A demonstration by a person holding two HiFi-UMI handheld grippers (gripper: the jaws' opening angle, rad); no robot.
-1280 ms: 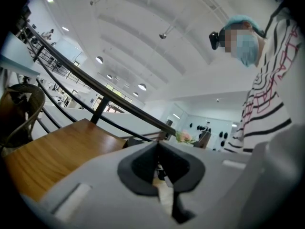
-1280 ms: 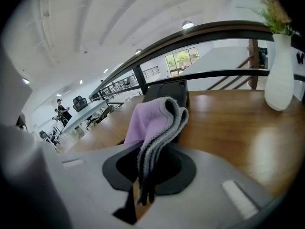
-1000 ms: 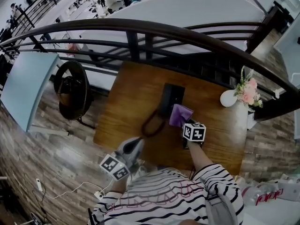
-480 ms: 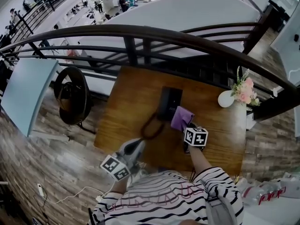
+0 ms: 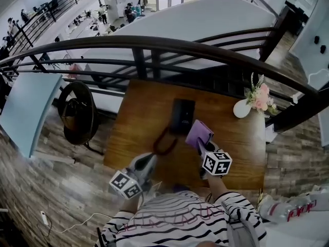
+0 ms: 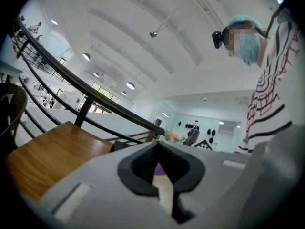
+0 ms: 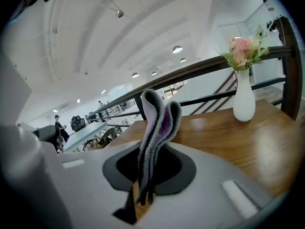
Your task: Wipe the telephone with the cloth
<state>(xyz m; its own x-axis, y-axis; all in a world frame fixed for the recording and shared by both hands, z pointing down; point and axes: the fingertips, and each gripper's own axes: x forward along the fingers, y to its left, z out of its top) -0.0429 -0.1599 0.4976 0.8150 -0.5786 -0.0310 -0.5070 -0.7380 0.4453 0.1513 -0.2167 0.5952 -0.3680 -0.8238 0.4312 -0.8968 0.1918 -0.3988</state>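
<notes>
**Left hand-held gripper low over the worktop, jaws drawn together**

The left hand-held gripper fills the lower part of the view with its grey body, and its dark pads leave only a narrow slit with nothing held in it. A sliver of purple cloth shows just beyond the slit. The brown wooden worktop spreads to the left under a dark railing. Pale flowers stand far behind, and a person's striped shirt rises at the right edge.
</notes>
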